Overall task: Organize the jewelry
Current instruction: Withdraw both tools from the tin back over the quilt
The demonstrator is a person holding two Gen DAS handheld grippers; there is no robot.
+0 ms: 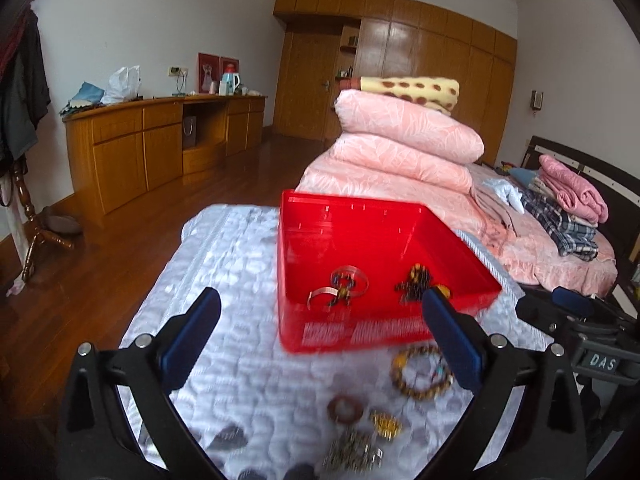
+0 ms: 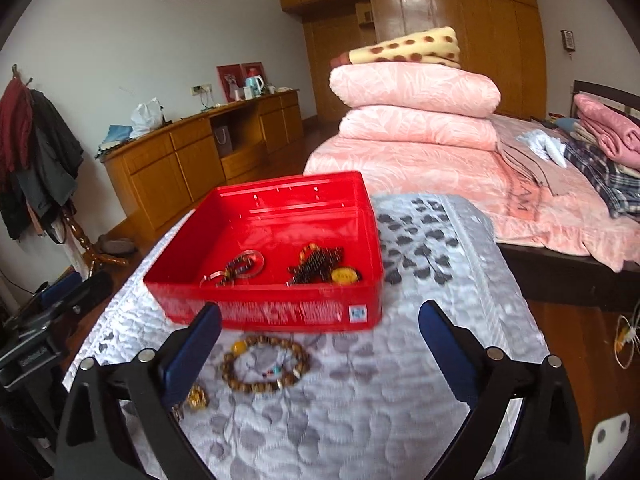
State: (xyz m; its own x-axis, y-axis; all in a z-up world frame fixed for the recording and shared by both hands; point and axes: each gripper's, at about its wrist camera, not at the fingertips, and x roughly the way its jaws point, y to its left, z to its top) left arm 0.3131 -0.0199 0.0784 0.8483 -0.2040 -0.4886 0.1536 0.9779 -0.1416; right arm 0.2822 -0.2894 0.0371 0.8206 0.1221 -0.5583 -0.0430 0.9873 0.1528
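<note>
A red plastic box (image 1: 344, 336) (image 2: 280, 312) stands on a quilted grey-white cloth. Inside lie silver rings (image 1: 340, 284) (image 2: 236, 270) and a dark beaded piece with a yellow stone (image 1: 414, 280) (image 2: 320, 266). In front of the box lie a brown bead bracelet (image 1: 420, 372) (image 2: 266, 364), a reddish ring (image 1: 345, 408), a gold piece (image 1: 386, 424) (image 2: 197, 398) and a silver chain heap (image 1: 352, 456). My left gripper (image 1: 320, 336) is open and empty above the loose pieces. My right gripper (image 2: 320, 344) is open and empty, just right of the bracelet.
The cloth (image 2: 360, 420) covers a small table with wood floor (image 1: 100, 280) to its left. A bed with stacked pink quilts (image 1: 404, 148) stands behind. A wooden sideboard (image 1: 160, 148) lines the far wall. The right gripper's body (image 1: 580, 320) shows at the left wrist view's right.
</note>
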